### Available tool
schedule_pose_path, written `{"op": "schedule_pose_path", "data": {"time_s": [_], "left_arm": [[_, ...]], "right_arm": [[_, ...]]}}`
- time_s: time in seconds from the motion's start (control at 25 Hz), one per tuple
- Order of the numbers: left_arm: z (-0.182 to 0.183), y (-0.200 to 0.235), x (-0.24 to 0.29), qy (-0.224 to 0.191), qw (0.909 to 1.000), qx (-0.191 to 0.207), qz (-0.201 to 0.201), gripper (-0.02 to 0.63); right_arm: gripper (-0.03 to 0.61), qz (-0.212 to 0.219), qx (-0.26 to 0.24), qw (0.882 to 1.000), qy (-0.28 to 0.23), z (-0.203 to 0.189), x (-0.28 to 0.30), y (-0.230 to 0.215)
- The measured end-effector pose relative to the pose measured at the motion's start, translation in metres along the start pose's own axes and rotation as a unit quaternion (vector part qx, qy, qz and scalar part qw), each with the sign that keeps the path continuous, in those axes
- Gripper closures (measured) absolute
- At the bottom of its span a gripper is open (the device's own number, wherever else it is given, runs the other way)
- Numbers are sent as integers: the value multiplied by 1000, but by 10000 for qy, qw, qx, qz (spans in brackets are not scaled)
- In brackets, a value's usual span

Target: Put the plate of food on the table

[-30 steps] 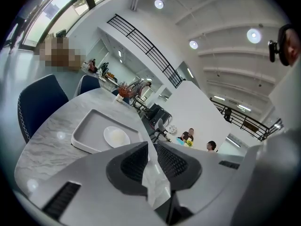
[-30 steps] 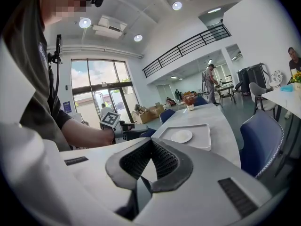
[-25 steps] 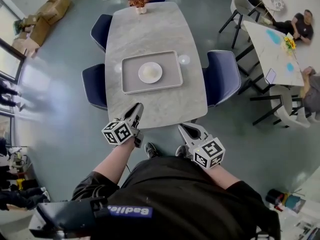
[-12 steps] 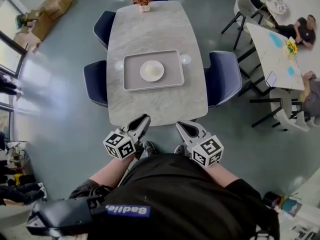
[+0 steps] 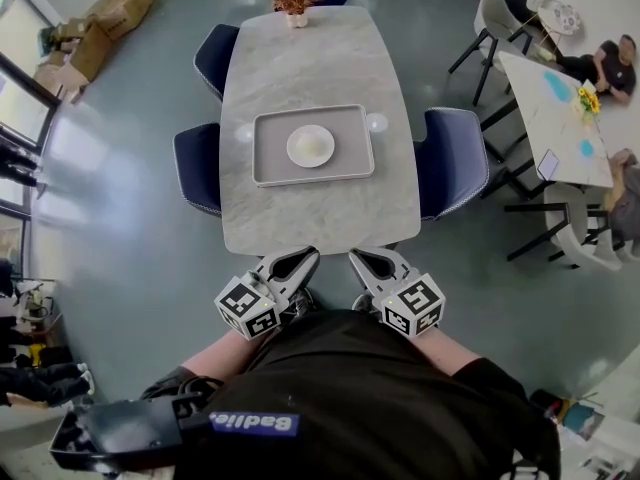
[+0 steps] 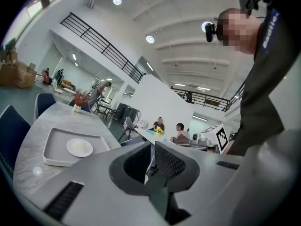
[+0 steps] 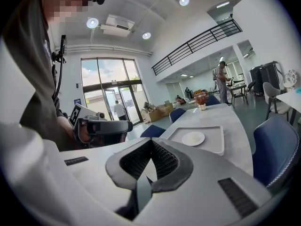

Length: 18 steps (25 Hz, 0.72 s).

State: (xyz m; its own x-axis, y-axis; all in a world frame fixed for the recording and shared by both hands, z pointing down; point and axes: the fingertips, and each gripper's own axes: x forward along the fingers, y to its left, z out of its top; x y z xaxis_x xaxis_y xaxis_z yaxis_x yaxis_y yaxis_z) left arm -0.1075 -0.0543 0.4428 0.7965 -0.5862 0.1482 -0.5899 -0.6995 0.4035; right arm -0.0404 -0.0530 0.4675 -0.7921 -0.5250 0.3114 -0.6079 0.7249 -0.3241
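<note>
Grey tabletop [image 5: 300, 68]: your left gripper [image 5: 300, 258] and right gripper [image 5: 362, 260] now converge at its 6 o'clock edge, fingers closed, empty; plate [image 5: 310, 146] untouched.

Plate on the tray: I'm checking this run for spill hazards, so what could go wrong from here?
1. The plate sits mid-table inside the tray, while the left hand-held gripper and right hand-held gripper are at the near edge of the table. A long reach may tilt it and shift the food.
2. The tray's raised rim could catch the plate if it is dragged rather than lifted.
3. Both have shut jaws, which must open first.
</note>
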Motion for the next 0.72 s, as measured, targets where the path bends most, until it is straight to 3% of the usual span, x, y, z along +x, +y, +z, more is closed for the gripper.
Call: {"op": "schedule_pose_path", "data": {"time_s": [0.36, 0.72], "left_arm": [[-8, -32, 6, 163, 9972, 428, -591, 603], [-8, -37, 4, 134, 9955, 490, -799, 604]], "right_arm": [[568, 179, -228, 9996, 52, 4, 4, 13], [568, 382, -408, 9984, 60, 7, 6, 24]]}}
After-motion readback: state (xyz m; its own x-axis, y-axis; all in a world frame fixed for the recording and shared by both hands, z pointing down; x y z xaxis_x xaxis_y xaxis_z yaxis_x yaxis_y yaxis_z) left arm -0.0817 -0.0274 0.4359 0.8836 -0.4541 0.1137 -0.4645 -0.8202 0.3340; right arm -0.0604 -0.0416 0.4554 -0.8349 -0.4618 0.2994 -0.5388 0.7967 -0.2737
